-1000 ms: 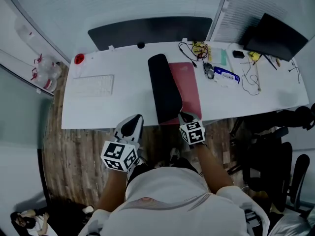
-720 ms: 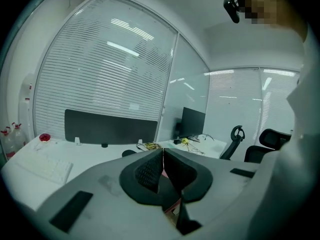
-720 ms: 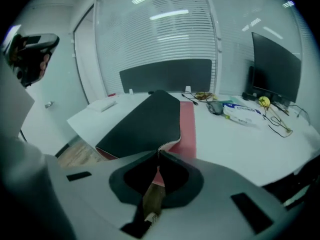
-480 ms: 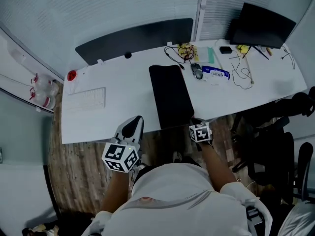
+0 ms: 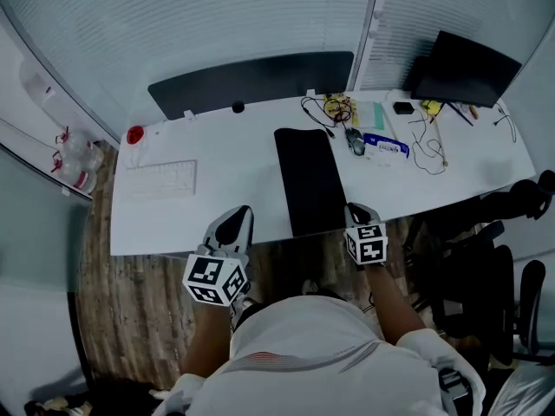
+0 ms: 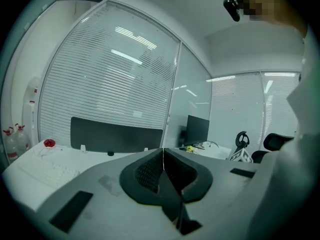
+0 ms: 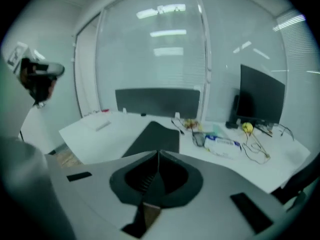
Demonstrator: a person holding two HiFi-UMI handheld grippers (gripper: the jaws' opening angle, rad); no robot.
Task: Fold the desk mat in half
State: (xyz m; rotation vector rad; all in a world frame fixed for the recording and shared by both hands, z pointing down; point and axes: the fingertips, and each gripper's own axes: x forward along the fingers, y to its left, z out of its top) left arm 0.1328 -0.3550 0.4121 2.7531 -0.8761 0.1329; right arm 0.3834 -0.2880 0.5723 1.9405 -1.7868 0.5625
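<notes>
Facing the desk mat, right gripper looks clenched empty, just loosening; left gripper, clenched, misses it.

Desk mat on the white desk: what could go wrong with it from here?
The desk mat lies free, no jaws on it, so its top layer might spring open. Its near end sits at the front edge of the desk, beside the right gripper; a nudge could skew it or drag it off.

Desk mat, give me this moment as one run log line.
desk mat: flat on desk, ungripped | left gripper: shut, empty | right gripper: shut, empty, by mat's near corner
</notes>
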